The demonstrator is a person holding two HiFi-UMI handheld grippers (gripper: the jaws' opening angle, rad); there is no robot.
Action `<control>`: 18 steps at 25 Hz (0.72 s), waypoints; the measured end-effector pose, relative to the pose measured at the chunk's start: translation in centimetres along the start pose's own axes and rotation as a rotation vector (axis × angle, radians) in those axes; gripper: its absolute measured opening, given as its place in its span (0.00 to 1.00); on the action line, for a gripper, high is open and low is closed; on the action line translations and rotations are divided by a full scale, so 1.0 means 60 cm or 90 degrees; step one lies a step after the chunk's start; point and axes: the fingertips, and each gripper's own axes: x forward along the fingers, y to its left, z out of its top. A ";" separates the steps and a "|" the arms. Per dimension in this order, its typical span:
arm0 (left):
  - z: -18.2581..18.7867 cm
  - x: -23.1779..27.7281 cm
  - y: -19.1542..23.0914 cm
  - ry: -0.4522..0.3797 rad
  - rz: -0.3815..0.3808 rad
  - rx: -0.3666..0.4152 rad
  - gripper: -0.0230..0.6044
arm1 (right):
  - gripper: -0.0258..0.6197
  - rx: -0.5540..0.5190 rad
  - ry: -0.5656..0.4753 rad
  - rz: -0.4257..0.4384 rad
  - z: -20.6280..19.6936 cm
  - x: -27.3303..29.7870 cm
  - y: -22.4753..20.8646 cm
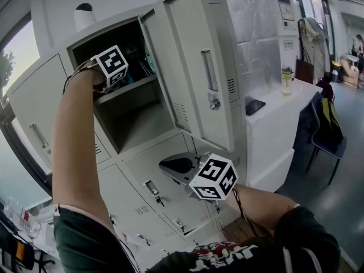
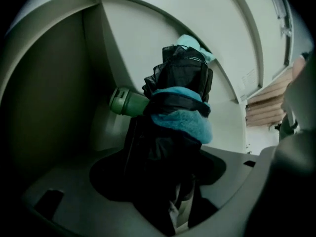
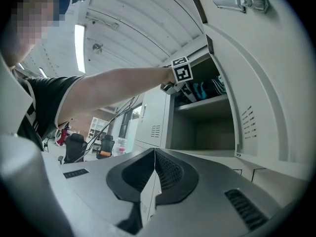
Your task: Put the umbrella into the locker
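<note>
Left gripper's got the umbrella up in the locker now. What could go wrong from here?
A green cylinder sits close behind the umbrella held in the left gripper; pushing deeper could knock it. How much of the umbrella lies over the shelf is unclear, so letting go now might let it tip out of the open locker.

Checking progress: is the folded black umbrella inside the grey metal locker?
Inside: walls of the grey metal locker enclose the folded black umbrella.

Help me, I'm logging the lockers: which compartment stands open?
The upper compartment with the umbrella inside; its door is swung out, while the doors around it sit shut.
</note>
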 end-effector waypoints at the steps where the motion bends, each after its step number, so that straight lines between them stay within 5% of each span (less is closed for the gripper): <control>1: 0.003 0.000 0.000 -0.008 -0.010 -0.025 0.52 | 0.09 0.005 0.001 0.000 -0.003 -0.003 -0.001; 5: 0.009 0.004 0.018 -0.006 0.015 -0.099 0.60 | 0.09 0.017 0.003 -0.002 -0.008 -0.009 -0.012; 9: 0.001 0.044 0.068 0.024 0.145 -0.138 0.82 | 0.09 0.021 0.006 0.005 -0.009 -0.010 -0.012; 13: -0.007 0.106 0.112 0.035 0.267 -0.151 0.84 | 0.09 0.023 0.020 0.018 -0.019 -0.006 -0.009; 15: -0.005 0.106 0.100 0.043 0.240 -0.103 0.78 | 0.09 0.025 0.030 0.024 -0.028 -0.005 -0.008; 18: 0.013 0.057 0.058 0.017 0.104 -0.066 0.73 | 0.09 0.031 0.035 0.022 -0.037 -0.003 -0.017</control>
